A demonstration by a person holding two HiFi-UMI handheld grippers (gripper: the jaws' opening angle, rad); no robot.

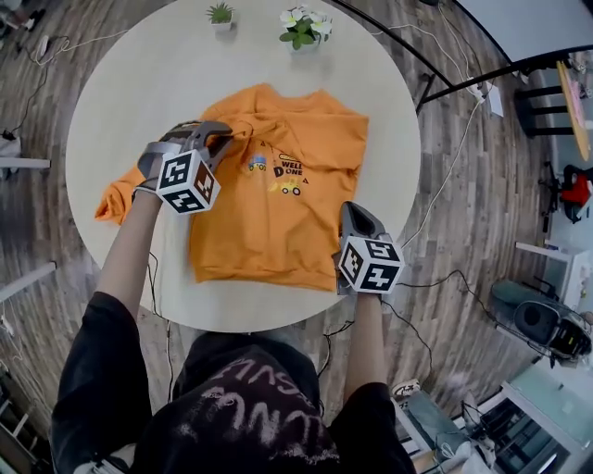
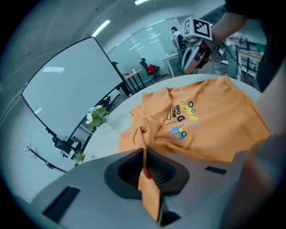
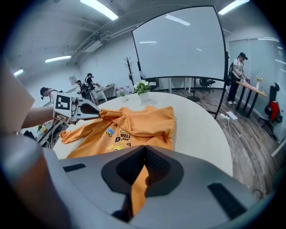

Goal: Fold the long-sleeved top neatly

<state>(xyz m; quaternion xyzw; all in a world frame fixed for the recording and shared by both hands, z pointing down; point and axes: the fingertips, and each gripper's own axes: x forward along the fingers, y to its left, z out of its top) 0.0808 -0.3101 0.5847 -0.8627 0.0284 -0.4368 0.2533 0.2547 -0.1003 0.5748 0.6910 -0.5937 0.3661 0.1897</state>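
Note:
An orange long-sleeved top (image 1: 278, 204) with a small vehicle print lies chest-up on the round white table (image 1: 139, 93). One sleeve (image 1: 116, 199) trails off to the left. My left gripper (image 1: 227, 139) is at the top's left shoulder, shut on a bunched fold of orange fabric (image 2: 149, 188) that runs between its jaws. My right gripper (image 1: 350, 211) is at the garment's lower right side, shut on a strip of the orange cloth (image 3: 138, 188). Each gripper shows in the other's view: left gripper (image 3: 89, 109), right gripper (image 2: 192, 58).
Two small potted plants (image 1: 220, 15) (image 1: 304, 26) stand at the table's far edge. Cables (image 1: 445, 176) run over the wooden floor to the right of the table. The person's arms reach over the near edge.

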